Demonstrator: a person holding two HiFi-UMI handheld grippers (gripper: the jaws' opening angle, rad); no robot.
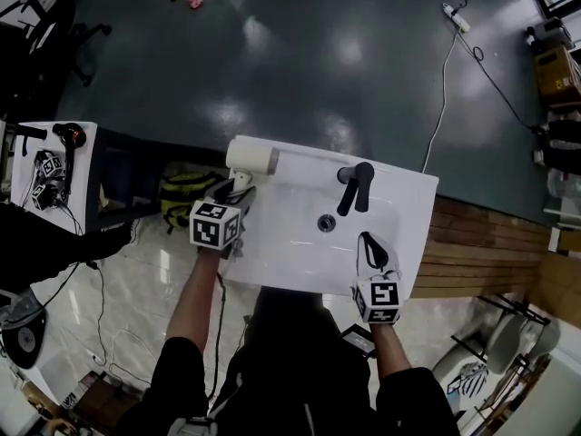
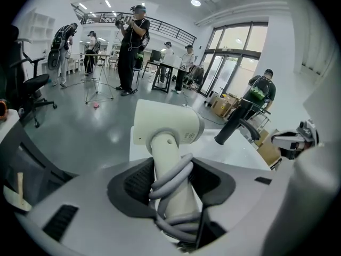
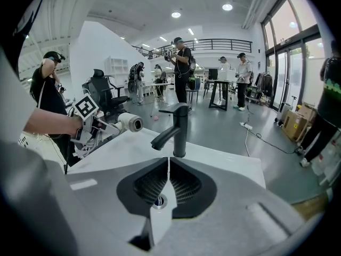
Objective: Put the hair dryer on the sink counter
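Note:
A cream hair dryer (image 1: 252,159) with a grey cord wound round its handle sits over the back left corner of the white sink counter (image 1: 413,198). My left gripper (image 1: 231,189) is shut on that handle; in the left gripper view the handle and cord (image 2: 171,175) fill the gap between the jaws, with the barrel (image 2: 168,124) ahead. My right gripper (image 1: 372,248) hangs over the basin's right side, shut with nothing in it (image 3: 168,183). From there the dryer (image 3: 129,122) shows at the left. I cannot tell whether the dryer touches the counter.
A black faucet (image 1: 356,187) stands at the back of the basin, the drain (image 1: 327,222) in front of it. A white side table (image 1: 86,166) at left carries a black dryer (image 1: 68,136). A yellow-black bag (image 1: 186,193) lies below. Several people stand in the room behind.

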